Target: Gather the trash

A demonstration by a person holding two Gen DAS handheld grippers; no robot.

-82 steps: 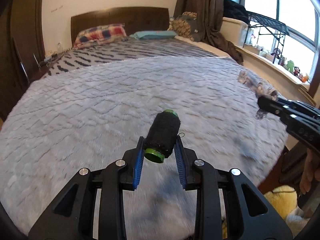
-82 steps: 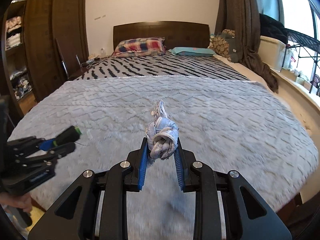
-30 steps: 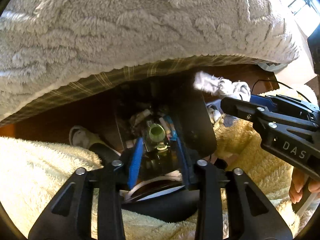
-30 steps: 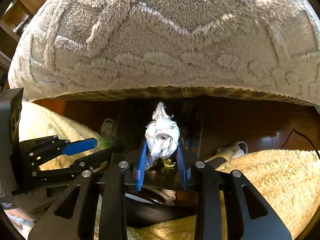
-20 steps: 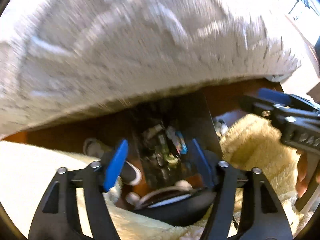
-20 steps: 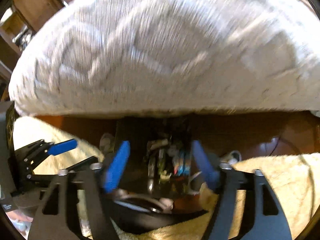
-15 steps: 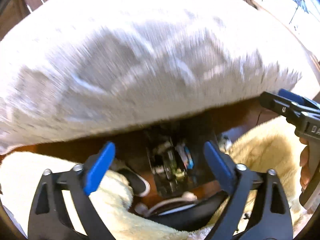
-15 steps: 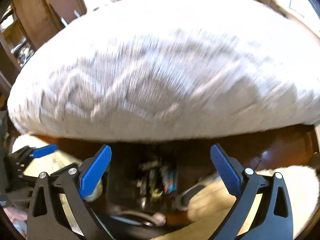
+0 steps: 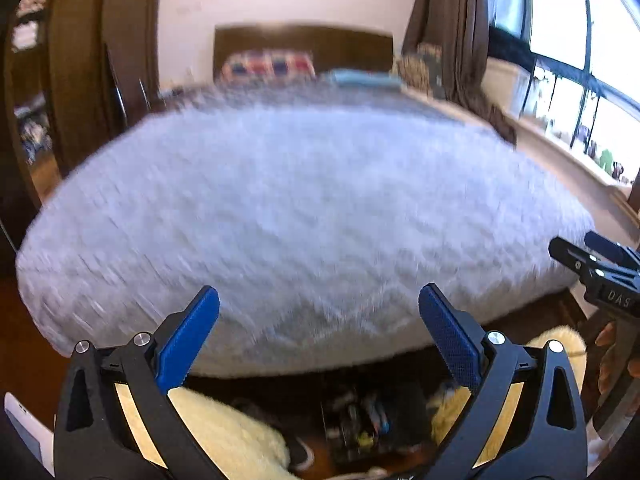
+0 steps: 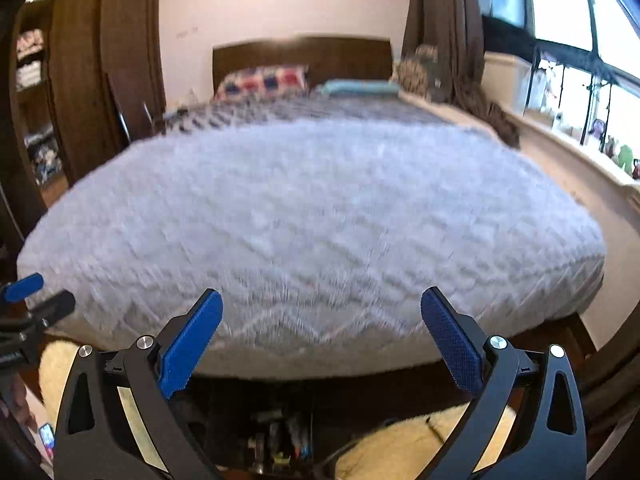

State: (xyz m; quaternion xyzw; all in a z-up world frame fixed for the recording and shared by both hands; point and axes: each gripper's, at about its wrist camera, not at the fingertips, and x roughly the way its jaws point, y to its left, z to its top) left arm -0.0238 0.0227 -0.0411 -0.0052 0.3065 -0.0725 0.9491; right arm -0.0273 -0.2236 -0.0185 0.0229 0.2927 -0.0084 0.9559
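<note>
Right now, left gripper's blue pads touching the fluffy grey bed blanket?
Apart. Left wrist view: left gripper open and empty, fingertips held clear above the fluffy grey blanket.

Two matching black hand-held grippers
The left hand-held gripper and right hand-held gripper had blue textured pads, silver screws, and white "DAS" lettering.

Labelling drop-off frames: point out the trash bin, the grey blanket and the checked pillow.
trash bin (image 9: 360,420): left wrist view, on the litter-filled dark inside, below the bed edge.
grey blanket (image 10: 320,208): right wrist view, middle of its fluffy top.
checked pillow (image 10: 262,78): right wrist view, centre of its front face, by the headboard.
</note>
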